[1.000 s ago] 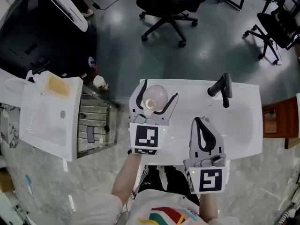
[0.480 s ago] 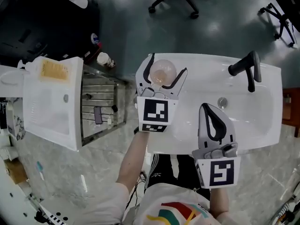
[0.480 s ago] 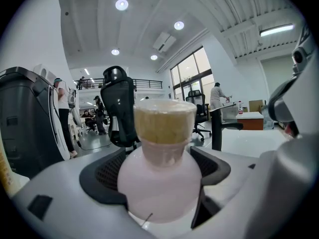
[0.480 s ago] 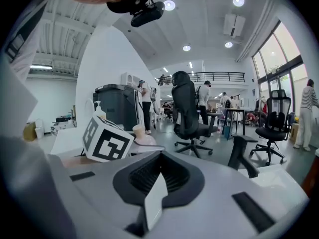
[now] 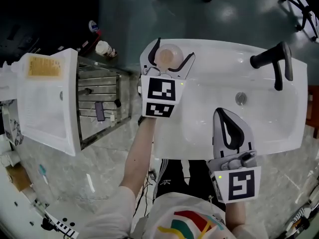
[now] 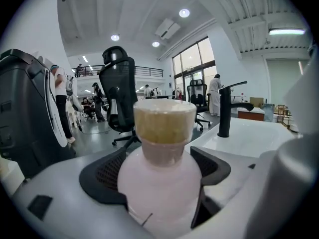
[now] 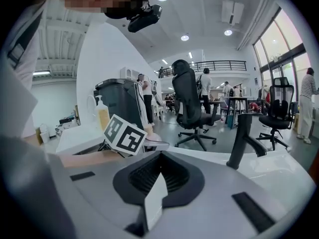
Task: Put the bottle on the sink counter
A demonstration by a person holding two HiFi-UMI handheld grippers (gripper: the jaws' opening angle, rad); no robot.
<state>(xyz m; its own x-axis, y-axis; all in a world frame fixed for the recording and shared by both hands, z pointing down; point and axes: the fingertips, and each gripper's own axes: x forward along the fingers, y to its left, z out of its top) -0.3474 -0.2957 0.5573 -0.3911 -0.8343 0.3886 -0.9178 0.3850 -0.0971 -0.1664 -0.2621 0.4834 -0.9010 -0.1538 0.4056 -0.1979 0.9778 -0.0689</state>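
A pale pink bottle (image 5: pixel 168 56) with a tan cap sits upright between the jaws of my left gripper (image 5: pixel 168 59), over the far left corner of the white sink counter (image 5: pixel 209 49). In the left gripper view the bottle (image 6: pixel 160 183) fills the gap of the left gripper (image 6: pixel 159 171), and both jaws press on its body. Whether its base touches the counter is hidden. My right gripper (image 5: pixel 230 128) hovers over the sink's near rim, shut with nothing in it. The right gripper (image 7: pixel 158 176) shows its jaws together.
A black faucet (image 5: pixel 274 63) stands at the sink's far right, with the drain (image 5: pixel 240 98) in the basin. Left of the sink are a metal rack (image 5: pixel 99 108) and a white tub (image 5: pixel 45 103). A small bottle (image 5: pixel 103 48) stands on the floor. Office chairs stand farther back.
My left gripper has reached farther out and lower with the bottle, toward the counter's far left corner. The right gripper stays shut by the near rim. My head view has shifted.
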